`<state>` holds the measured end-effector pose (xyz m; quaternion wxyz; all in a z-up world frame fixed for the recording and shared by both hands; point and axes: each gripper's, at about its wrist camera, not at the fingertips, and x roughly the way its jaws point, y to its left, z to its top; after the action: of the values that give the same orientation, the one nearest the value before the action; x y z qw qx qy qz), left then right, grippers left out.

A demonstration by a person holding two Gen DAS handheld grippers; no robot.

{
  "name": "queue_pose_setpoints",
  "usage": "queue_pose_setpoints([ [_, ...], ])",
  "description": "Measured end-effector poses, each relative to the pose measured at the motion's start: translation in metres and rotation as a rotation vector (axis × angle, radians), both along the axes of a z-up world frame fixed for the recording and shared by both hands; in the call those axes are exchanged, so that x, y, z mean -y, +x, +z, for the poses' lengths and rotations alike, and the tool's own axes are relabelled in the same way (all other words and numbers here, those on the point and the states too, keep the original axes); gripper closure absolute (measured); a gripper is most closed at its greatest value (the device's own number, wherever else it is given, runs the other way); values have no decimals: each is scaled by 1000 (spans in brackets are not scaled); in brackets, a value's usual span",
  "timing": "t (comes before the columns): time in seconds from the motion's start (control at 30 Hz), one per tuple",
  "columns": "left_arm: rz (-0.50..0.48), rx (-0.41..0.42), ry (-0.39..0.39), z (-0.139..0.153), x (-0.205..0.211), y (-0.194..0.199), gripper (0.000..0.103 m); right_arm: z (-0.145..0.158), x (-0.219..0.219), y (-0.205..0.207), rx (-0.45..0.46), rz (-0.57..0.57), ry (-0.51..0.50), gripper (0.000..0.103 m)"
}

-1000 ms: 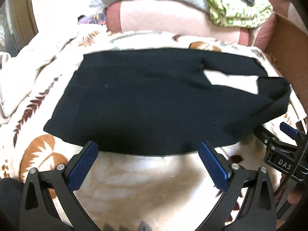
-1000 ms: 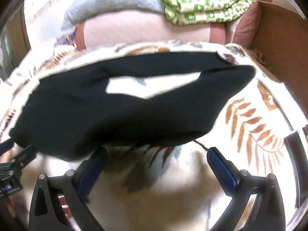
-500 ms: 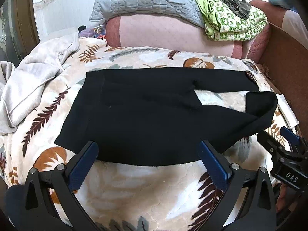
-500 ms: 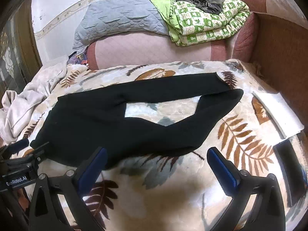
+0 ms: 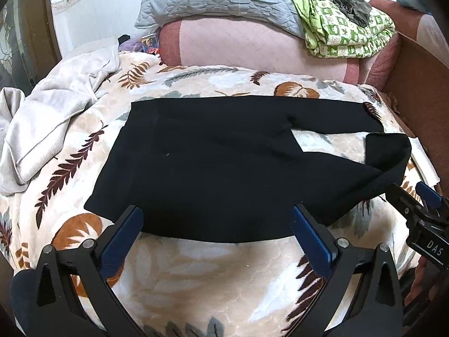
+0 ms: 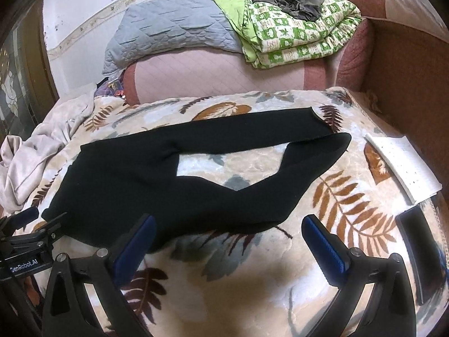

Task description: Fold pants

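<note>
While both tools stand with fingers spread wide and holding nothing, the left gripper (image 5: 216,229) sits at the near edge of the black pants (image 5: 224,165), its two blue pads (image 5: 123,238) flanking the near hem of the waist section; contact with the cloth cannot be confirmed. On the right wrist view the right gripper (image 6: 228,238) is placed likewise: its left pad overlaps the near edge of the pants (image 6: 157,185), while its right pad is over bare leaf-print blanket (image 6: 252,275), apart from the cloth. Pants lie flat on the blanket, waist to the left, legs running right. Far leg lies straight; near leg bends back toward it, so the two cuffs meet at the right and a patch of blanket shows between the legs. Each gripper appears at the edge of the other's view, just beside the garment. Farther out: a crumpled pale cloth (image 5: 50,120) at far left, a white pad (image 6: 401,165) at right, a grey quilted pillow (image 6: 174,28) and a folded green checked quilt (image 6: 297,36) on the pink bolster (image 5: 252,45) at the far side.
</note>
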<state>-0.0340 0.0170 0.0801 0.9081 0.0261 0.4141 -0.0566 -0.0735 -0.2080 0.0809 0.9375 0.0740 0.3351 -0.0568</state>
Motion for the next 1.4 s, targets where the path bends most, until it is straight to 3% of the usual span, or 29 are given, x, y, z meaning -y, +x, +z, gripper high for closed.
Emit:
queue_pose_setpoints([
  [0.53, 68, -79, 5, -27, -37, 6, 0, -20, 34, 7, -45, -85, 23, 0],
  [0.63, 127, -112, -26, -37, -57, 8, 0, -26, 54, 8, -52, -130, 63, 0],
  [0.77, 223, -131, -125, -45, -81, 11, 0, -33, 77, 10, -58, -164, 151, 0],
  [0.87, 242, -141, -130, -54, -84, 16, 0, -35, 84, 11, -59, -175, 182, 0],
  [1.13, 257, -134, -95, -61, -78, 34, 0, -2, 99, 6, 8, -210, 144, 0],
  [1.27, 254, -142, -77, -63, -74, 43, 0, -4, 116, 33, -25, -239, 161, 0],
  [1.4, 245, -145, -63, -64, -71, 49, 0, -20, 140, 69, -73, -286, 248, 1],
])
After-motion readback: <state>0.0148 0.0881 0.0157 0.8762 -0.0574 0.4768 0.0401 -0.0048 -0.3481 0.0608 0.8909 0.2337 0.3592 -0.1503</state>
